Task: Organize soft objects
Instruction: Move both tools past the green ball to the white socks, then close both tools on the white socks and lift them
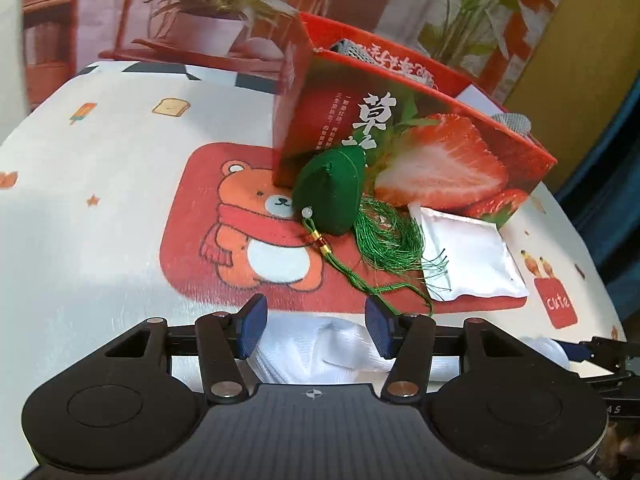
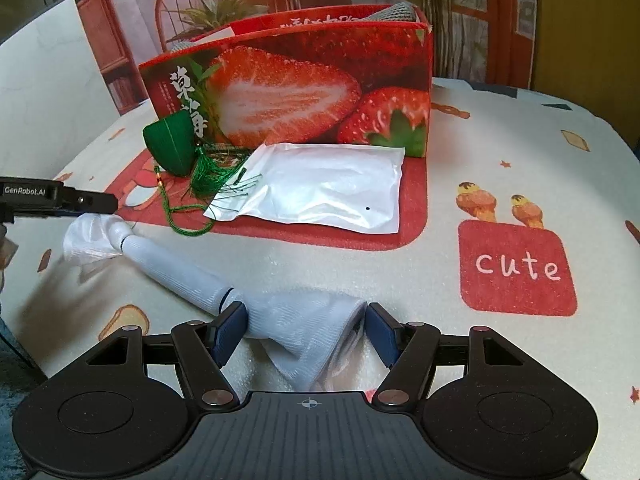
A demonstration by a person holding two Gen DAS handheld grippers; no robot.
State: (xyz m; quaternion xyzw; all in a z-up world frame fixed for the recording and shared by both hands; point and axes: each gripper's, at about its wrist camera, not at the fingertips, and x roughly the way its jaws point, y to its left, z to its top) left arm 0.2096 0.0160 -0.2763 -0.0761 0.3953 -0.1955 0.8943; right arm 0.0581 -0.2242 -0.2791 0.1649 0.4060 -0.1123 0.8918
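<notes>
A long white sock (image 2: 180,268) lies stretched across the tablecloth. Its wide end sits between the pads of my right gripper (image 2: 305,332), which is shut on it. The sock's bunched other end (image 1: 320,356) lies between the spread pads of my left gripper (image 1: 316,326), which is open; the pads do not press on it. The left gripper (image 2: 96,202) hovers just above that end in the right wrist view. A green stuffed sachet (image 1: 332,196) with a tassel and a white soft packet (image 1: 468,256) lie in front of the strawberry box (image 1: 440,152).
The red strawberry box (image 2: 300,92) stands open at the back of the table, with grey knitted items (image 2: 394,12) inside. The sachet (image 2: 170,144) leans against its front left corner; the packet (image 2: 320,188) lies flat beside it. Printed backdrop walls stand behind.
</notes>
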